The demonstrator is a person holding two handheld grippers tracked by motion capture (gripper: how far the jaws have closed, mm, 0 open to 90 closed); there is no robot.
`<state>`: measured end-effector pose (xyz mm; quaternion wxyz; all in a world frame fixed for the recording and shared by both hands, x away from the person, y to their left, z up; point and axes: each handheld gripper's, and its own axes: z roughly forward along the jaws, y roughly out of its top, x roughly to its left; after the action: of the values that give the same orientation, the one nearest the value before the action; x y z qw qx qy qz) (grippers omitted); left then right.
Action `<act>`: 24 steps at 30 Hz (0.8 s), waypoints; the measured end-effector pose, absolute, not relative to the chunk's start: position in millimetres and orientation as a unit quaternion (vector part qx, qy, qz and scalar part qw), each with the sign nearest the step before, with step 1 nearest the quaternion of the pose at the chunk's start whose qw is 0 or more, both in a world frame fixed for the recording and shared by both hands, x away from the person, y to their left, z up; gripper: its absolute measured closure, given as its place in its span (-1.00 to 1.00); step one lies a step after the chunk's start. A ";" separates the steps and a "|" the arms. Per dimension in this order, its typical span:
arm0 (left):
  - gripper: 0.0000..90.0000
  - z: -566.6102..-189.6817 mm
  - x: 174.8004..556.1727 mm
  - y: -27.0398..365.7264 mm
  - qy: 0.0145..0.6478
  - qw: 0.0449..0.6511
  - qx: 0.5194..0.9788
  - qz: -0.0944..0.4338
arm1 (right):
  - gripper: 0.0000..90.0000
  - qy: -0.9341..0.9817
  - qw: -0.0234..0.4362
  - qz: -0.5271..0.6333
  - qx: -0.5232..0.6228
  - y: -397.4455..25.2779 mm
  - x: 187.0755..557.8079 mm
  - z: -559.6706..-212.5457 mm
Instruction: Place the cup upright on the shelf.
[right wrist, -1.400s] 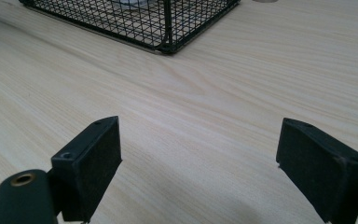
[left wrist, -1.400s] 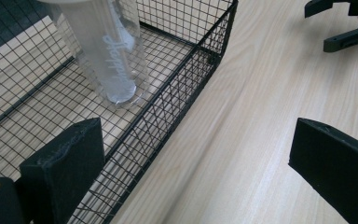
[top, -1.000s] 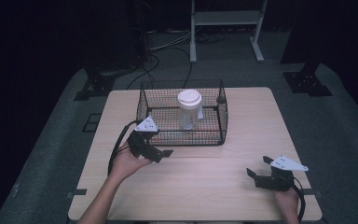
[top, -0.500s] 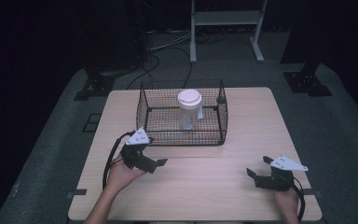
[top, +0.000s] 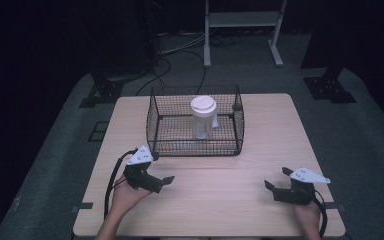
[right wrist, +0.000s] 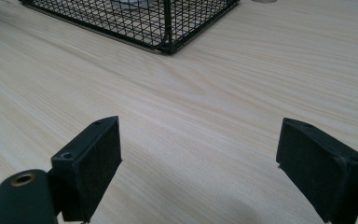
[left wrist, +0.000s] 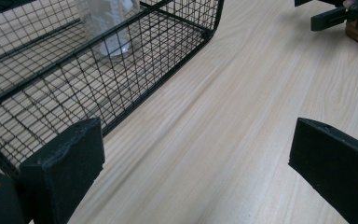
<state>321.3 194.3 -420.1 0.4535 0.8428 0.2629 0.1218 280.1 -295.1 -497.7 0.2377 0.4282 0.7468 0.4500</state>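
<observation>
Black wire basket (top: 195, 145) at 12 o'clock on the wooden table (top: 260, 200), clear cup (top: 202, 119) with white lid upright inside, toward the back half. Left gripper (top: 167, 181) low at 8 o'clock from the basket, just off its near left corner, jaws spread wide and empty, pointing toward 3 o'clock across bare tabletop. Seen along those jaws: basket's near wall (left wrist: 98, 79) between gripper and cup base (left wrist: 114, 44), mesh in the way from this side; open top only. Right gripper (top: 270, 186) at 4 o'clock from the basket, well apart, near the table's front right edge, jaws likewise wide apart, holding nothing. Basket corner (right wrist: 167, 28) far ahead of it, plain wood between. Beyond the table: cables (top: 175, 55) and a white stand (top: 242, 22) on the floor at 12 o'clock.
</observation>
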 end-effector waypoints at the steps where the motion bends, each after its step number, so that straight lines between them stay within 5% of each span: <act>1: -0.95 -421.4 320.5 195.6 0.264 0.453 0.843 0.123 | -0.71 0.747 0.238 0.450 0.428 -295.1 280.1 -497.7; 24: -0.95 -444.1 297.2 225.7 0.297 0.459 0.824 0.146 | -0.71 0.747 0.239 0.450 0.428 -294.9 279.9 -497.7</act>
<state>297.2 225.7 -444.1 0.4592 0.8244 0.2968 0.1461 279.9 -294.9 -497.7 0.2394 0.4276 0.7466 0.4499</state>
